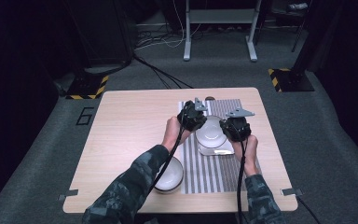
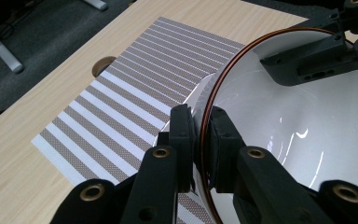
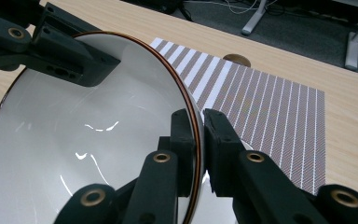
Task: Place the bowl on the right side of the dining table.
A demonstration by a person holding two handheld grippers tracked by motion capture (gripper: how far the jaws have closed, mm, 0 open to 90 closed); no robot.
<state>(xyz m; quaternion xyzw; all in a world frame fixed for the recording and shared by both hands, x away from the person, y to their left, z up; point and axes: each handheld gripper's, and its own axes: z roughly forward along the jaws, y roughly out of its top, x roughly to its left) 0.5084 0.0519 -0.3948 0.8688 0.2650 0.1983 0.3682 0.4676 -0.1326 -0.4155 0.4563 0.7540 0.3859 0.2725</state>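
Surface (image 1: 130, 121), wood, carries striped mat (image 1: 216, 175). White bowl (image 1: 210, 130) w/ copper rim sits over mat's far half, above a white plate (image 1: 216, 150). Left hand-held gripper (image 1: 196, 122) pinches bowl's left rim; right hand-held gripper (image 1: 227, 127) pinches opposite rim. 2nd bowl (image 1: 170, 176) just left of mat's near end.

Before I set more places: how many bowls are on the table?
2. One white bowl is held by its rim between both tongs above the square plate on the striped mat. The other bowl sits near the table's front edge, partly behind the left sleeve.
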